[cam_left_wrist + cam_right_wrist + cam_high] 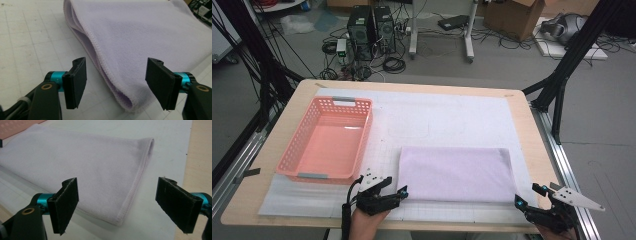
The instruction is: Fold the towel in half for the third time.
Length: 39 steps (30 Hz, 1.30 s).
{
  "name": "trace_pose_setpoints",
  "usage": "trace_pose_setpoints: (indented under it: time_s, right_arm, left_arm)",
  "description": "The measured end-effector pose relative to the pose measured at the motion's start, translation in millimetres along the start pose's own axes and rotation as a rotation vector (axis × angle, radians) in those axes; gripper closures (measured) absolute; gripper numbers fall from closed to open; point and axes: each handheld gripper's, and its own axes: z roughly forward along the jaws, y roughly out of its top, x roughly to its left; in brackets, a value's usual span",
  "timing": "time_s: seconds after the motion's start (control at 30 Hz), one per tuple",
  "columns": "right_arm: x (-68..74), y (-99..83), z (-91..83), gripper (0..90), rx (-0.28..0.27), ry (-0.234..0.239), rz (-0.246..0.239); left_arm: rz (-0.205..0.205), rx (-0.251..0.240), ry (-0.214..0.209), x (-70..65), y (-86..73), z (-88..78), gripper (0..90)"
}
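Note:
A folded lilac towel (456, 172) lies flat on the white gridded mat (452, 115), near the table's front edge. My left gripper (398, 192) sits at the towel's near left corner. In the left gripper view that gripper (117, 63) is open, and the layered corner of the towel (140, 32) lies between the jaws without touching the pads. My right gripper (529, 196) rests just off the near right corner. In the right gripper view it (118, 182) is open wide, with the hemmed corner of the towel (82, 165) low between its jaws and untouched.
An empty pink plastic basket (365, 131) stands on the mat at the left, behind my left gripper. The wooden table's front edge (287, 220) runs just under both hands. Black frame struts (557, 95) rise past the right side.

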Motion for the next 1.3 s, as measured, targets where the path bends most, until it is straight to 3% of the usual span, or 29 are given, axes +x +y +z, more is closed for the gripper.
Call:
trace_pose_setpoints:
  time_s: [0.27, 0.37, 0.47, 0.67, 0.87, 0.97, 1.17, 1.3]
  right_arm:
    - [14.7, 10.8, 16.7, 17.6, 0.011, 0.046, -0.024]
    - [24.5, 17.6, 28.7, 17.6, 0.018, 0.075, -0.044]
    - [33.9, 24.6, 39.7, 17.6, 0.023, 0.107, -0.061]
    - [52.3, 45.8, 66.9, 17.6, 0.009, 0.161, -0.081]
    - [72.8, 68.6, 106.7, 17.6, 0.028, 0.210, -0.113]
    - [85.7, 82.1, 132.3, 17.6, 0.078, 0.239, -0.134]
    - [108.2, 108.0, 178.7, 19.4, 0.153, 0.299, -0.168]
    - [121.2, 122.7, 204.2, 20.9, 0.166, 0.325, -0.180]
  left_arm:
    - [-0.008, 0.061, 0.020, 0.1, -1.8, 2.3, 41.9]
    - [0.009, 0.069, 0.022, -3.1, -2.4, 3.0, 45.7]
    - [0.055, 0.080, 0.041, -6.5, -3.6, 2.3, 49.4]
    - [0.067, 0.075, 0.042, -7.5, -5.9, 1.2, 55.4]
    - [0.072, 0.069, 0.040, -11.4, -7.7, 2.3, 64.0]
    - [0.062, 0.069, 0.035, -11.4, -8.1, 2.7, 67.6]
    - [-0.001, 0.068, 0.016, -8.9, -8.1, 4.0, 75.7]
    - [-0.012, 0.061, 0.005, -8.7, -9.5, 3.7, 79.5]
